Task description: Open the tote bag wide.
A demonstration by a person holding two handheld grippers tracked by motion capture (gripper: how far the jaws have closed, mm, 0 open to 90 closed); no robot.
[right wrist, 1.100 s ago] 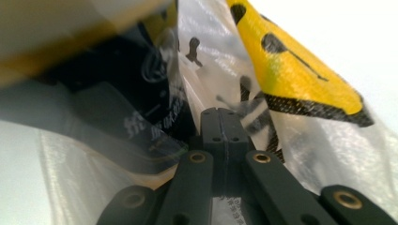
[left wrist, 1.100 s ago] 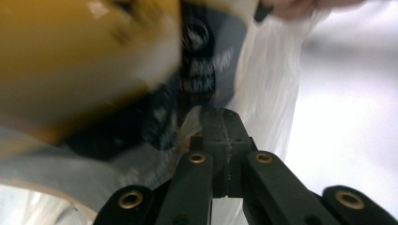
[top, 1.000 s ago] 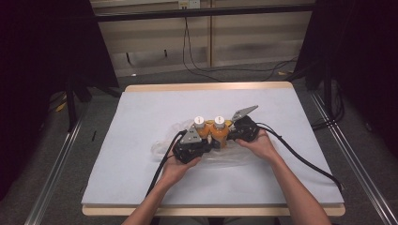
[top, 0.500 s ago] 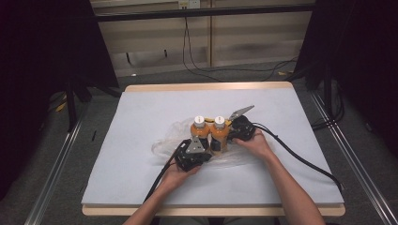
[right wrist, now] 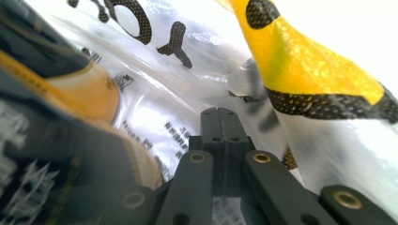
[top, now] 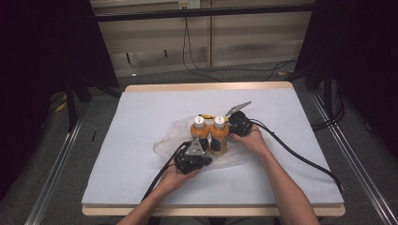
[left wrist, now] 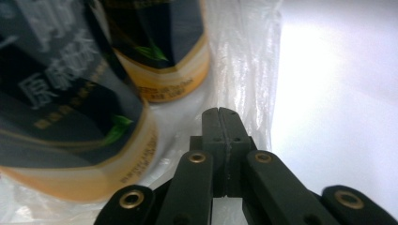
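Two orange tea bottles (top: 199,133) (top: 218,135) with white caps stand side by side on a clear plastic bag (top: 166,138) in the middle of the white table top (top: 141,112). My left gripper (top: 204,153) sits at the bottles' near left side, low over the bag. In the left gripper view its jaws (left wrist: 218,115) are shut, with the bottles (left wrist: 70,122) close on the left and bag film (left wrist: 244,61) ahead. My right gripper (top: 230,125) is at the right bottle's far side. Its jaws (right wrist: 218,115) are shut against the bag's yellow and black print (right wrist: 300,65). Whether film is pinched, I cannot tell.
Black cables trail from both grippers, one to the front edge (top: 157,180), one off to the right (top: 300,157). The wooden table rim (top: 206,87) runs along the far side. Rails (top: 51,173) flank the table on the floor.
My left gripper has drawn slightly toward the front edge. My right gripper has edged left, closer in behind the bottles. Both stay shut.
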